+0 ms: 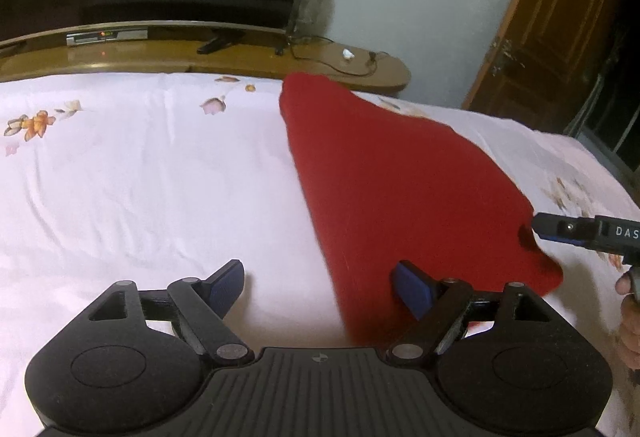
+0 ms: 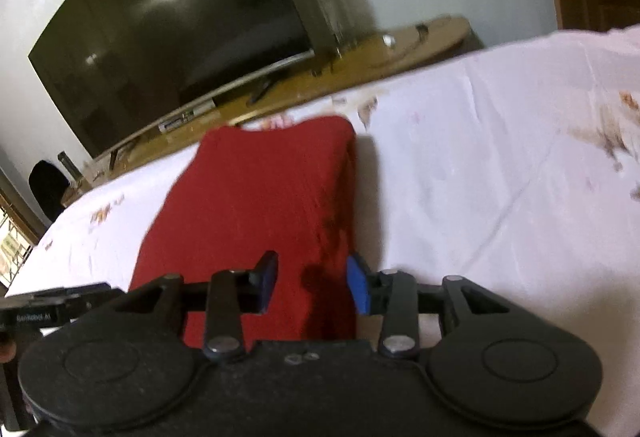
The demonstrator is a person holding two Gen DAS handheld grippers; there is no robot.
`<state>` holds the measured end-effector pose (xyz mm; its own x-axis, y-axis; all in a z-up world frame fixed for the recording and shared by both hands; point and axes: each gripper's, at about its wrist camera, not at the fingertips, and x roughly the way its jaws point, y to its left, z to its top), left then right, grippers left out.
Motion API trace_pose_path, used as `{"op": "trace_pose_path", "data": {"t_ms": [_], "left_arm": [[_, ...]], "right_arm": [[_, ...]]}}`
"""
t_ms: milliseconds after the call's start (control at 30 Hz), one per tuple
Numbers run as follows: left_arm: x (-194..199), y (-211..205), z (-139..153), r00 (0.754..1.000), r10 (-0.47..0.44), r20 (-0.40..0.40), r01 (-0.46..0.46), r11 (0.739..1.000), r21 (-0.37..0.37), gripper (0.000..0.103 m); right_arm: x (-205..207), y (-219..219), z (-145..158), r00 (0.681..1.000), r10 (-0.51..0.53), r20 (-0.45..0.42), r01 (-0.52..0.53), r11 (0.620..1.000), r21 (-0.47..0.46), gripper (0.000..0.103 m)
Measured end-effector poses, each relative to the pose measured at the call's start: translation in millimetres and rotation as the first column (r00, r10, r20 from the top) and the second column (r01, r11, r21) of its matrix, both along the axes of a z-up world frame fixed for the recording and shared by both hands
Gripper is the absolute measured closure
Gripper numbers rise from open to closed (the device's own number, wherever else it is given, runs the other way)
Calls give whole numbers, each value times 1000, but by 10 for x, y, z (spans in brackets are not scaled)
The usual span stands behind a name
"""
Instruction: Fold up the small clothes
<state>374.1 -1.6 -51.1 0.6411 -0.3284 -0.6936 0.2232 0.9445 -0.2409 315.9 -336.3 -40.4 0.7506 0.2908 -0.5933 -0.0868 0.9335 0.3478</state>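
A red folded garment [image 1: 400,189] lies flat on a white flowered bedsheet [image 1: 140,177]. My left gripper [image 1: 320,285] is open and empty, just above the sheet at the garment's near left edge; its right finger is over the red cloth. My right gripper [image 2: 312,283] is open, its blue pads on either side of the garment's [image 2: 260,205] near right part, holding nothing. The right gripper's tip [image 1: 560,227] shows in the left wrist view at the garment's near right corner. The left gripper's side [image 2: 52,301] shows at the left of the right wrist view.
A large dark television [image 2: 168,37] stands on a wooden cabinet [image 1: 248,57] beyond the bed's far edge, with a set-top box [image 1: 106,37] and cables. A brown wooden door [image 1: 560,17] is at the right. White sheet spreads on both sides of the garment.
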Motion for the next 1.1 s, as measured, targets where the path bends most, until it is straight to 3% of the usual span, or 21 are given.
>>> {"op": "trace_pose_path", "data": {"t_ms": [100,167,200,267,367,667,800,967,1100], "left_arm": [[132,-11,-1,1000,6,-4,-6,1000,-12,21],[231,-33,-49,1000,10,-25,-11,1000,-21,21],[271,-44,-83,999,12,-36,-13,1000,-25,21],[346,-65,-187,997,13,-77,-14,1000,-18,21],[387,-68,-275,996,14,-91,-16,1000,-24,21],[445,-77,-176,997,-24,-70,23,1000,-16,21],[573,45,-168,993,-88,-76,72,979,-192,21],[845,159,-322,974,-146,-172,71,922,-381,21],[1036,128,-495,949,-186,-254,68,909,-410,27]], "right_arm": [[179,56,32,1000,-13,24,13,1000,-13,42],[311,74,-2,1000,-21,17,22,1000,-21,45],[365,71,-39,1000,-17,2,17,1000,-17,53],[483,92,-168,998,-10,-64,7,999,-54,56],[528,32,-336,994,-2,-105,-2,1000,-31,54],[559,-73,-278,995,12,-96,-10,1000,29,49],[491,-313,-171,999,40,-12,-37,983,179,31],[680,-618,-376,988,94,-120,-55,952,300,37],[742,-715,-514,975,168,-147,-102,920,379,39]]}}
